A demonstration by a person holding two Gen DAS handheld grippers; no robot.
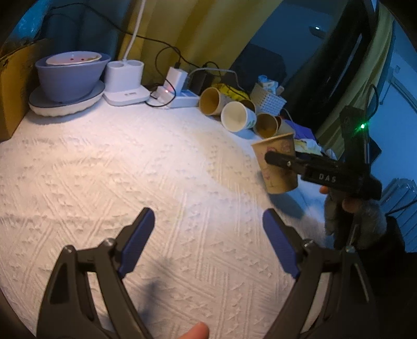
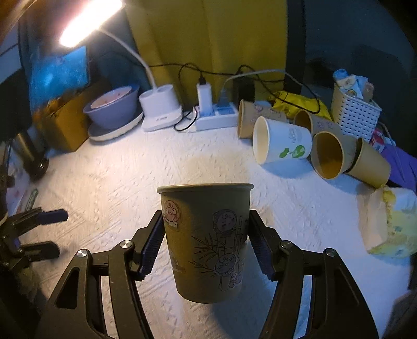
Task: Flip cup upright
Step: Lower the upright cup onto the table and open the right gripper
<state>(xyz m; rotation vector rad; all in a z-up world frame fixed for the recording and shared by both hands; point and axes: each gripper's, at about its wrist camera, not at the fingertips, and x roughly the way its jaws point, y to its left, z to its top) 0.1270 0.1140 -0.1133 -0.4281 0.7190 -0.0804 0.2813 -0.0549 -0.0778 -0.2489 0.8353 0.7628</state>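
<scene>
Two blue-padded fingers of the right gripper (image 2: 206,242) clamp the brown cartoon-printed cup (image 2: 206,242), rim up, held above the white textured cloth (image 2: 104,177). Only the left wrist view shows the left gripper (image 1: 208,224) spread wide over bare cloth, holding nothing. Only the right view shows the lit lamp head (image 2: 90,22) and a pile of tipped cups (image 2: 307,146) behind.

cup (image 2: 206,240) between right gripper (image 2: 204,245) fingers | 5 cups (image 2: 284,146) lying behind
</scene>
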